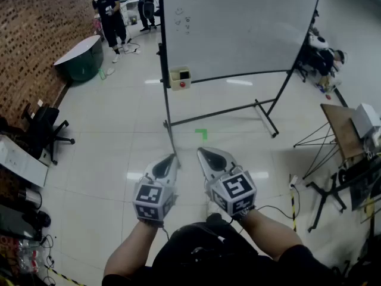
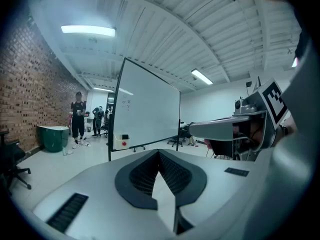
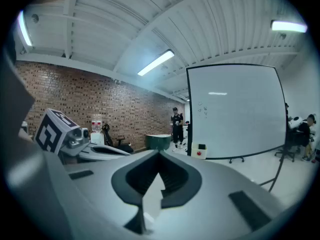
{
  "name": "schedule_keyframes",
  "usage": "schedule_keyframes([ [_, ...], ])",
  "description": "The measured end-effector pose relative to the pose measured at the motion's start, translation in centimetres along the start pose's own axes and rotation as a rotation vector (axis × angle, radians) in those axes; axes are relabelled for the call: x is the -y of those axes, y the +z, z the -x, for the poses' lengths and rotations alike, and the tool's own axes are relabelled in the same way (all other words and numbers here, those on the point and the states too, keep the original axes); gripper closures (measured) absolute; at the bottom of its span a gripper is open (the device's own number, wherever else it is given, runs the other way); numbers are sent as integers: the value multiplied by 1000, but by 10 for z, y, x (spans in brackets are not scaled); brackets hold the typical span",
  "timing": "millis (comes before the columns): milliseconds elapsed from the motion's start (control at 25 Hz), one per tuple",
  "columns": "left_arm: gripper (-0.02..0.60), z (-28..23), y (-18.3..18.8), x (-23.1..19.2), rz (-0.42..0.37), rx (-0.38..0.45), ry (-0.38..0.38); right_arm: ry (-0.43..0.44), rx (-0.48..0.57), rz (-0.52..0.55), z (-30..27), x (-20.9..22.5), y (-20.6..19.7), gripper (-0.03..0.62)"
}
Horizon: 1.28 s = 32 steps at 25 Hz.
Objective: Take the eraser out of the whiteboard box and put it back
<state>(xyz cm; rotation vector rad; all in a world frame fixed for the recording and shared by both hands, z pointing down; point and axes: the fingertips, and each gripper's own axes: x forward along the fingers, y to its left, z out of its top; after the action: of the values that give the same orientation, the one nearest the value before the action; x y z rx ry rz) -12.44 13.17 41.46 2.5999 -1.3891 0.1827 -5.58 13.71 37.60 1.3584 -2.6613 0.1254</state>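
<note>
Head view, from the left: a brick wall (image 1: 36,34) runs along the edge of the floor, and people stand at the far end of the room. A whiteboard (image 1: 238,28) on a wheeled stand fills the middle. The whiteboard box (image 1: 180,78) hangs at the board's lower left corner. It is pale with a red dot on its front, and a small dark block at its top is probably the eraser (image 1: 185,74), still in place. At this range I cannot tell which way the eraser's long side runs.

Nearer the camera, the left tool (image 1: 171,158) and right tool (image 1: 201,152) are held side by side above the floor, each with its jaws together and nothing between them.

The box lies well ahead of both tools, across open floor. It sits left of centre in the left gripper view and right of centre in the right gripper view, so it falls between the two lines of aim. Neither hand looks clearly nearer, though the left lines up slightly better in the head view. The person will have to walk closer before either tool can reach.
</note>
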Motion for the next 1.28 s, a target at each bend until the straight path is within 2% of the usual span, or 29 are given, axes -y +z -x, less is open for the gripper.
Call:
schedule_keyframes([
  [440, 584, -58, 3, -23, -8, -33, 34, 23, -9, -67, -46, 54, -8, 568],
  [880, 584, -156, 22, -46, -9, -61, 103, 107, -24, -80, -110, 140, -1, 565],
  [960, 584, -172, 26, -50, -6, -65, 120, 122, -36, -81, -120, 155, 0, 543],
  [1280, 584, -226, 35, -62, 3, -73, 189, 186, -49, -89, -154, 206, 2, 519],
])
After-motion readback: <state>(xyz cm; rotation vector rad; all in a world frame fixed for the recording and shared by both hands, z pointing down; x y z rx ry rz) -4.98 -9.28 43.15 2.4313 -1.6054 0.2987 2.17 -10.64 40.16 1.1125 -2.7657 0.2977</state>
